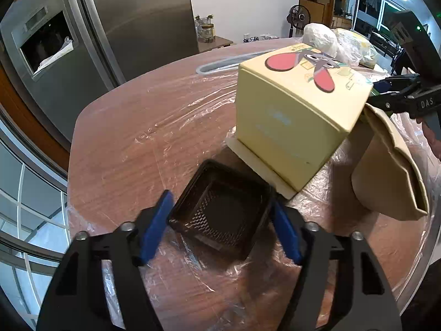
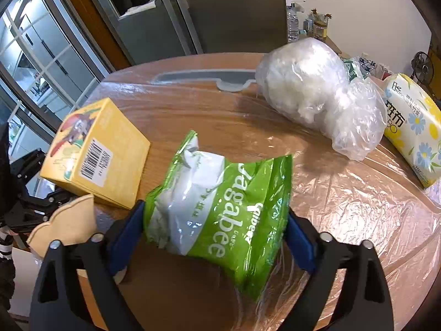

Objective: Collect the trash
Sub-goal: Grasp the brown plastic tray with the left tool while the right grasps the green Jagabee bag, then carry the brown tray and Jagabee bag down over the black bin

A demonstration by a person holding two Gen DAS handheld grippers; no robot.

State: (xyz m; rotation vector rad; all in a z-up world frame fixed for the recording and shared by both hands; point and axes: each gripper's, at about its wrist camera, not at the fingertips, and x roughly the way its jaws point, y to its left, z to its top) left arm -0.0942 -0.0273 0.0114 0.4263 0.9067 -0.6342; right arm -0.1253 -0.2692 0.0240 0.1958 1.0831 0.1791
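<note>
Crinkled green snack bag, torn top, white inside; black ribbed tray

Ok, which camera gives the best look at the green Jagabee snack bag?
The right wrist view: the green Jagabee snack bag fills the centre, label readable, between the right hand-held gripper fingers. The left wrist view does not show it, only the yellow box in front of where it would be.

Left gripper in matte black plastic, blue pads on its fingers, silver screw heads at the linkage joints, triangular cut-outs in the arms, right gripper of matching build, white "DAS" lettering on its side
</note>
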